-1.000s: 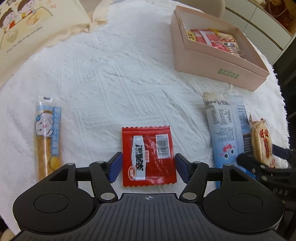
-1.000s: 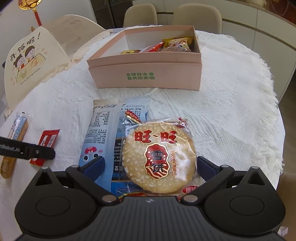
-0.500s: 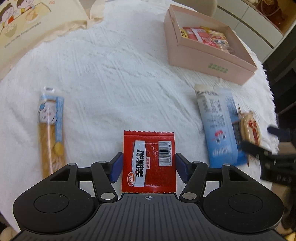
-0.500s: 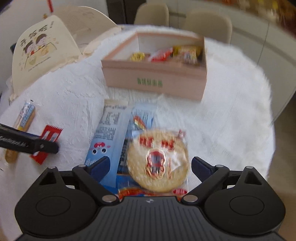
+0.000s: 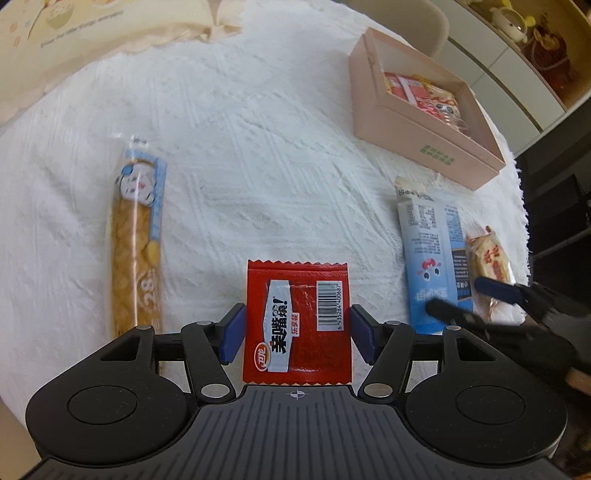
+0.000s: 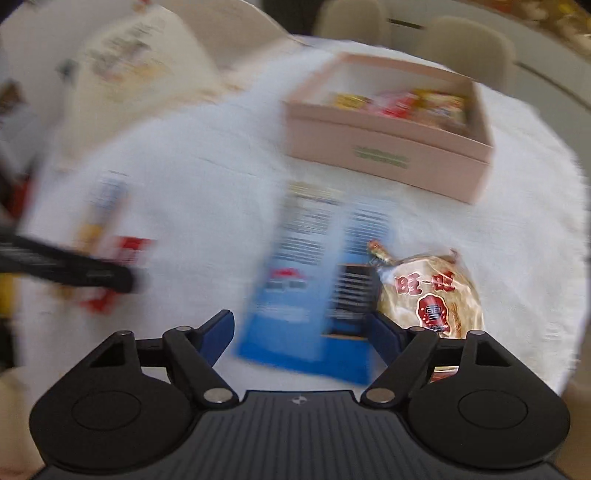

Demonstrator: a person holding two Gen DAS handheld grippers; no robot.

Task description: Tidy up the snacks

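A red snack packet (image 5: 295, 317) sits between the blue pads of my left gripper (image 5: 297, 332), which is shut on its two side edges and holds it just above the white tablecloth. In the blurred right wrist view, my right gripper (image 6: 301, 332) straddles a blue snack packet (image 6: 306, 295). Its jaws are closing and the left pad is still clear of the packet. A round rice cracker (image 6: 436, 299) lies just outside the right finger. The left wrist view shows the right gripper (image 5: 454, 295) low over the blue packet (image 5: 428, 258) and the cracker (image 5: 487, 258).
A pink open box (image 5: 417, 144) holding several snacks stands at the far right of the round table. A long stick snack (image 5: 136, 251) lies to the left. A cream printed bag (image 5: 74, 29) is at the far left. The table edge runs close by on the right.
My right gripper slid left, from around the rice cracker to around the blue packet, and its jaws narrowed. My left gripper pulled back from the table with the red packet.
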